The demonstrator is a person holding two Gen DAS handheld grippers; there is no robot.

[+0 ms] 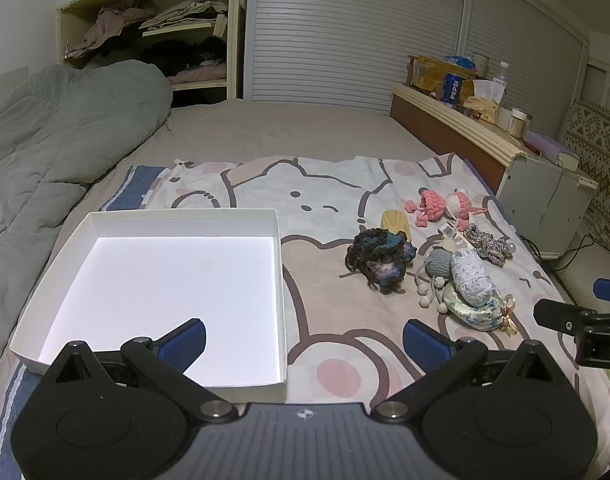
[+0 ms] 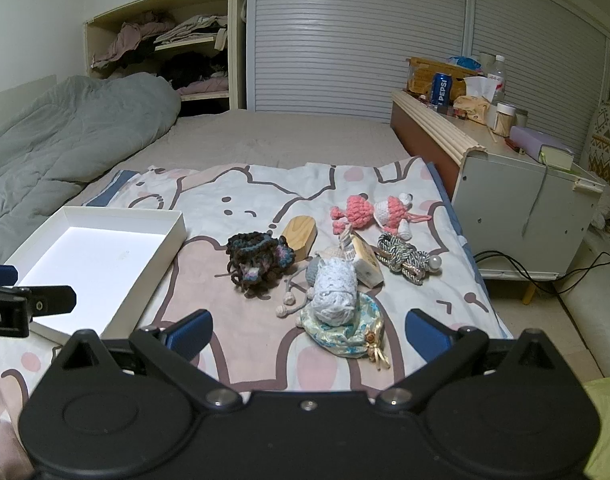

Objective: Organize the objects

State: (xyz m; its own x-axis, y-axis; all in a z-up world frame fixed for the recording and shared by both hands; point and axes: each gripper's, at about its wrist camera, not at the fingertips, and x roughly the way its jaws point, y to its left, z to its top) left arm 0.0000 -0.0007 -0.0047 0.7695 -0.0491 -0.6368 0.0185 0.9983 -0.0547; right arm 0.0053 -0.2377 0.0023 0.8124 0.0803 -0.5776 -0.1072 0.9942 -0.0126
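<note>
So both of your hand-held grippers are spread wide with nothing in them; the left hand-held gripper (image 1: 304,344) hangs over the near right corner of the white box (image 1: 279,264), the right hand-held gripper (image 2: 308,334) sits just short of the pile; the box is bare inside and lies toward the left edge of the cartoon sheet (image 2: 241,340) on the bed, with the pile well apart from it toward the right edge. My worry is the clutter; the pale blue yarn ball (image 2: 334,290) rests on the floral pouch (image 2: 347,334) and touches the grey crochet piece (image 1: 439,262), whose cords with knotted ends trail toward you; close on one and I'd guess you drag a neighbour along or snag a cord. The dark crochet bundle (image 2: 259,260) has loose strands too, so it could unravel or catch on the box wall. The sheet is soft and rumpled, so pressing down may pinch fabric. Orientation-wise, the wooden block (image 2: 301,236) runs long axis away from you, leaning slightly left; the braided cord (image 2: 403,258) lies diagonal, its pearl end toward the right edge; the pink crochet toy (image 2: 375,212) stretches across, left to right.
</note>
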